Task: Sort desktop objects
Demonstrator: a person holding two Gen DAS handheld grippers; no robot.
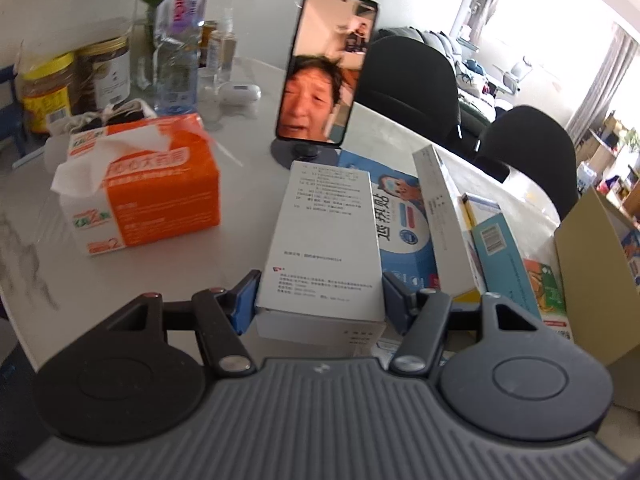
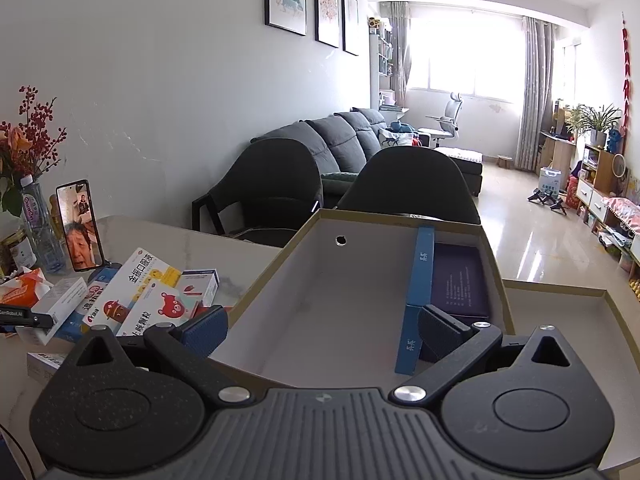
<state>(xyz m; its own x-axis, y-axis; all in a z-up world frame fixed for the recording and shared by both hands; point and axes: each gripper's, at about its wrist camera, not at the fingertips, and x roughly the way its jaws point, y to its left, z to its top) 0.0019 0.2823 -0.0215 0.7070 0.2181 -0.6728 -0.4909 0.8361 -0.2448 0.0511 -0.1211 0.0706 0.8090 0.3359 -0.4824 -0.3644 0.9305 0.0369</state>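
Marble table point(image 1: 36, 248) holds orange "KAZ" tissue box point(image 1: 160, 184), "GenKi" bottle point(image 1: 178, 40).

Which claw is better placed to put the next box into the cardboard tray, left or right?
Left. The left claw is already shut on a white box, with its pads on both sides. The right claw is open and empty, over the cardboard tray, which already holds a blue box.

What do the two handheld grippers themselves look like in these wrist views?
Both match. The left gripper and right gripper each have a grey ribbed body, two round black discs, black linkage arms with silver pivot screws, and textured blue finger pads. No hands, sleeves or cables show.
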